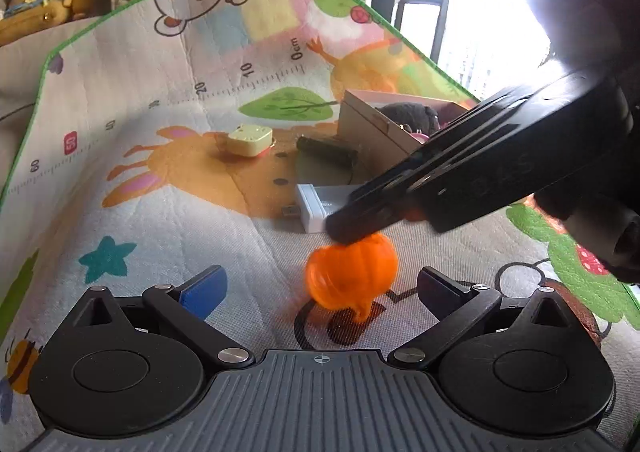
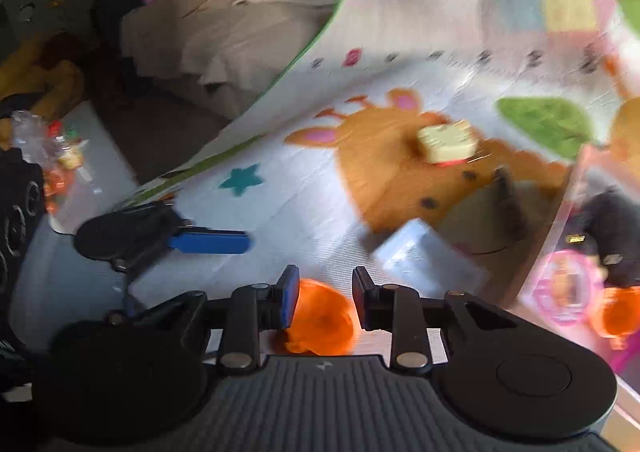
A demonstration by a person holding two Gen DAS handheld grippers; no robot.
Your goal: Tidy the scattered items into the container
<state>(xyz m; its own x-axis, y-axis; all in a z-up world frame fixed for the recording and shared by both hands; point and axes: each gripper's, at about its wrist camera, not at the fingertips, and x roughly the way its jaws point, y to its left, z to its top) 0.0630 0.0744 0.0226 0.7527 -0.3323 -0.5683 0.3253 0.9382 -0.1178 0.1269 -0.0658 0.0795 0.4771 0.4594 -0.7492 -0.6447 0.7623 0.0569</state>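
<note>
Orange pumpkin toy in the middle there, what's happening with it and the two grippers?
A person holding two grippers is tidying toys off a play mat into a cardboard box. The right gripper is at the orange pumpkin toy, jaws slightly apart around it; a firm hold isn't clear. The left gripper waits open just behind. A yellow block and white box remain on the mat.

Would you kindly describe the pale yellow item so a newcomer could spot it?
Start at the play mat, on its orange giraffe print. The pale yellow box lies there, left of the dark cylinder and the cardboard container. It alone is cream, squarish and round-cornered.
</note>
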